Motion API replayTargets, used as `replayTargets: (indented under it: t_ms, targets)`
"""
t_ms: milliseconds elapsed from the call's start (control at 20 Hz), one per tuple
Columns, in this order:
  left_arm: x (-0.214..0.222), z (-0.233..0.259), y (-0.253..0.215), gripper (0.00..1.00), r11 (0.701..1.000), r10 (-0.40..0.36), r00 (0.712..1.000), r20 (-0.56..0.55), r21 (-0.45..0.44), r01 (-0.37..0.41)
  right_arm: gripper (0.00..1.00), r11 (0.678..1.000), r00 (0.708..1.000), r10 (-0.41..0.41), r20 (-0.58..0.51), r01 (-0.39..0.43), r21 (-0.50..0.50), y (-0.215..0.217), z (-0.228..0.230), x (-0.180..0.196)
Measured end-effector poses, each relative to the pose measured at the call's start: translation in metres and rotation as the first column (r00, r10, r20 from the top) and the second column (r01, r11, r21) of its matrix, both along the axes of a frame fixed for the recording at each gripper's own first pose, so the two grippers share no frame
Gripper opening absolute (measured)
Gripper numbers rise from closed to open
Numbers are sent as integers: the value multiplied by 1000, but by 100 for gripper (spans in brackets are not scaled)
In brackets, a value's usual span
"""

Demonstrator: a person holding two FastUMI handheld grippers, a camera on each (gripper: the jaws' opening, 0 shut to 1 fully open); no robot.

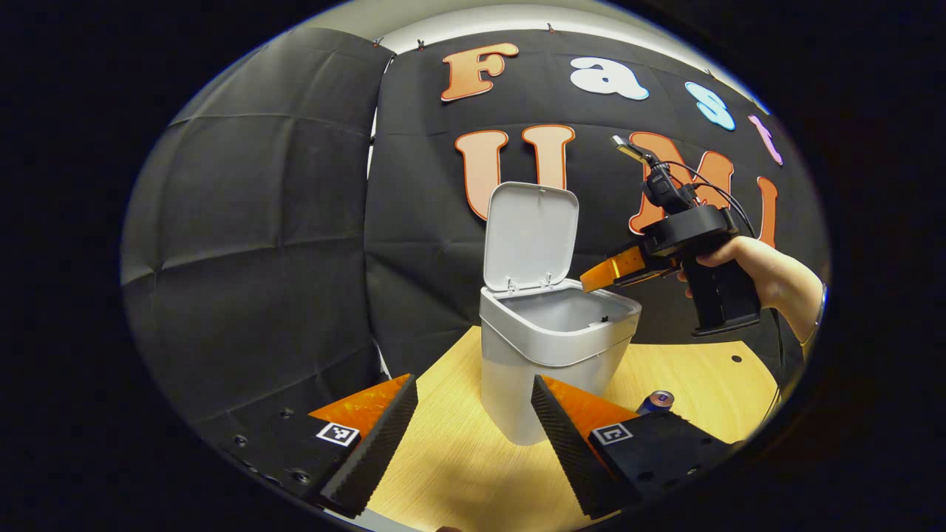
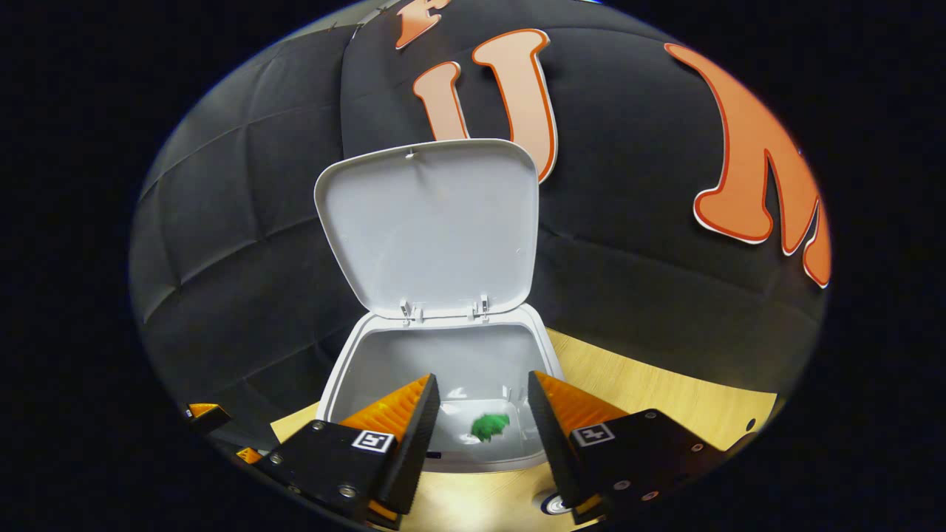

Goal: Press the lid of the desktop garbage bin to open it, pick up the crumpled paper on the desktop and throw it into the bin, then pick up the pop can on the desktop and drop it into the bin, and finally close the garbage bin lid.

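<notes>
1. Right gripper view: right tool [image 2: 480,428] is hanging wide over the bin [image 2: 347,369], lid [image 2: 429,229] standing up, green crumpled paper [image 2: 490,425] lying inside.
2. Left tool [image 1: 473,421] is gaping wide, holding nothing; pop can [image 1: 656,401] is lying on the desk [image 1: 458,458] beside the bin.

A light wooden tabletop [image 1: 709,373] with a fine straight grain fills the lower part of the booth; in the right gripper view its surface [image 2: 650,384] runs off to the right. A small dark hole [image 1: 736,359] sits in the wood toward the far right side. Behind the table hangs black cloth [image 1: 266,244], creased into a grid of fold lines, and it covers the back as well [image 2: 635,244]. Above the cloth, a pale strip of wall [image 1: 473,16] catches the light
</notes>
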State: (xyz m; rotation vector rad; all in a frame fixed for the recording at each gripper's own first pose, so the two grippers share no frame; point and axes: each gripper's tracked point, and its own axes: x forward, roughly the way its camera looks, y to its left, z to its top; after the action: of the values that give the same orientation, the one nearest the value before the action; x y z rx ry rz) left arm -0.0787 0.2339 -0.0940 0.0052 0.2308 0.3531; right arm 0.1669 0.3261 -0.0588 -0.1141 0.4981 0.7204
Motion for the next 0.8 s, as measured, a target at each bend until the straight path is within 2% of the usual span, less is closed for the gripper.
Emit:
replayTargets:
  t_ms: [50,250,400,550,650,800]
  targets:
    - [3,-1,-2,98,1000,-9,1000,2,-4,9,78,1000,1000,-6,7,6,9,-5,5,0]
    - [24,-11,-34,96,996,-90,996,9,17,90,87,996,999,-17,35,14,90,-53,29,-22]
    - [47,-24,-77,95,981,-188,982,0,39,188,95,987,993,-86,81,74,143,-119,46,-42]
    - [68,-47,-124,96,960,-279,959,-42,9,279,95,970,977,-190,94,172,171,-199,50,-58]
    - [79,-57,-155,96,945,-326,944,-57,-9,326,95,951,954,-279,113,258,169,-254,48,-69]
    - [102,-73,-196,95,927,-375,924,-73,-3,376,94,901,888,-428,164,408,145,-343,43,-85]
